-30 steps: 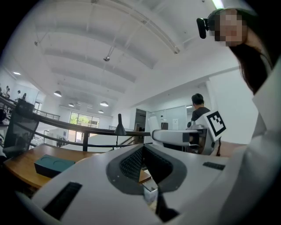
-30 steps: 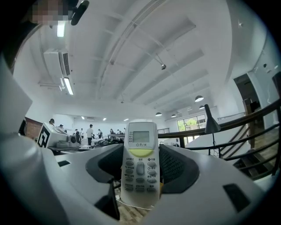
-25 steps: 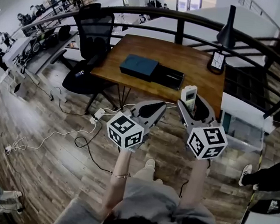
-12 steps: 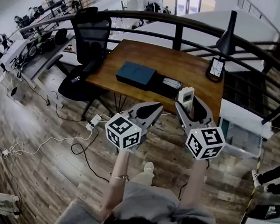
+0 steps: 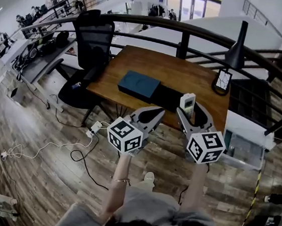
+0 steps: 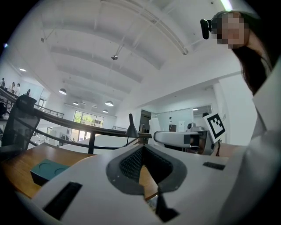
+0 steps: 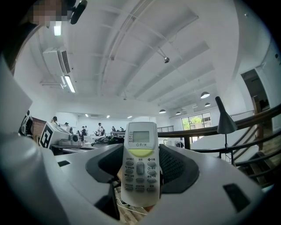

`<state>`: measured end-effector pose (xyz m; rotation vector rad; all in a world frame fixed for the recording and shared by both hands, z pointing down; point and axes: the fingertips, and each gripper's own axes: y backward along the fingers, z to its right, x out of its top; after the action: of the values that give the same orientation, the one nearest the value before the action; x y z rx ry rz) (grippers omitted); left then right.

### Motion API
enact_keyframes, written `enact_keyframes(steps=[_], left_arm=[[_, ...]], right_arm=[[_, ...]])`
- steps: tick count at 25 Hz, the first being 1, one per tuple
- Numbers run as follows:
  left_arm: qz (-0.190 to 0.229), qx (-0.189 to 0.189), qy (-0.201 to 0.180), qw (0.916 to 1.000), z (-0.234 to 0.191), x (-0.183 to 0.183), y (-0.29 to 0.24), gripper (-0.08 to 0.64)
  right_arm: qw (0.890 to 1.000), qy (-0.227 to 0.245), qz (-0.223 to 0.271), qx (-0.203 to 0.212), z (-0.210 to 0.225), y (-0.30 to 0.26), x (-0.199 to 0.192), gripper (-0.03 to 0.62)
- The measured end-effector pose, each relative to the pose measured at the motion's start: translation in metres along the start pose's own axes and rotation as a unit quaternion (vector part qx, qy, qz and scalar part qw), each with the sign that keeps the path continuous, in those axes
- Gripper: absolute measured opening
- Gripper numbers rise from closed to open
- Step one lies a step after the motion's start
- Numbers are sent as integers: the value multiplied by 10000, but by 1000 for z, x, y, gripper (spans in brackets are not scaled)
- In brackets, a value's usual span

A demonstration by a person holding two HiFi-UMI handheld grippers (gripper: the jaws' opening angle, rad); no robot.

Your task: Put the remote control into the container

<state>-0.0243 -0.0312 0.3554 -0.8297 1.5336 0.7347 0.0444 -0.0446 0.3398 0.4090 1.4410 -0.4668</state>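
Observation:
A white remote control [image 5: 187,100] with a small screen stands upright in my right gripper [image 5: 190,114], which is shut on its lower half. In the right gripper view the remote [image 7: 140,167] fills the gap between the jaws of that gripper [image 7: 140,186]. My left gripper [image 5: 151,117] is level beside it, shut and holding nothing, and its own view shows the same of this gripper [image 6: 145,170]. Both hang over the floor just before the wooden table [image 5: 196,73]. On the table lies a black open container [image 5: 169,97] beside a dark teal box [image 5: 139,86], also seen as a teal box [image 6: 47,169].
A black lamp [image 5: 236,51] and a small screen on a stand [image 5: 222,82] occupy the table's right end. A black office chair [image 5: 91,43] stands at its left. A curved dark railing [image 5: 141,20] runs behind. A clear plastic bin [image 5: 244,145] and cables [image 5: 83,154] lie on the floor.
The table has drawn a little nearer and lower in the head view. Both grippers keep their pose, and the remote stays gripped in the right one.

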Motion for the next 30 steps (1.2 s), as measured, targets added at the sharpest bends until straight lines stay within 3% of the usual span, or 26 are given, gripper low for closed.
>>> enact_keyframes(steps=[19, 30], left_arm=[[-151, -344, 169, 9992, -72, -9, -36, 3], [-216, -294, 269, 9990, -95, -14, -61, 3]], right_arm=[[9990, -28, -318, -316, 36, -68, -19, 259], [9986, 37, -456, -256, 59, -92, -23, 259]])
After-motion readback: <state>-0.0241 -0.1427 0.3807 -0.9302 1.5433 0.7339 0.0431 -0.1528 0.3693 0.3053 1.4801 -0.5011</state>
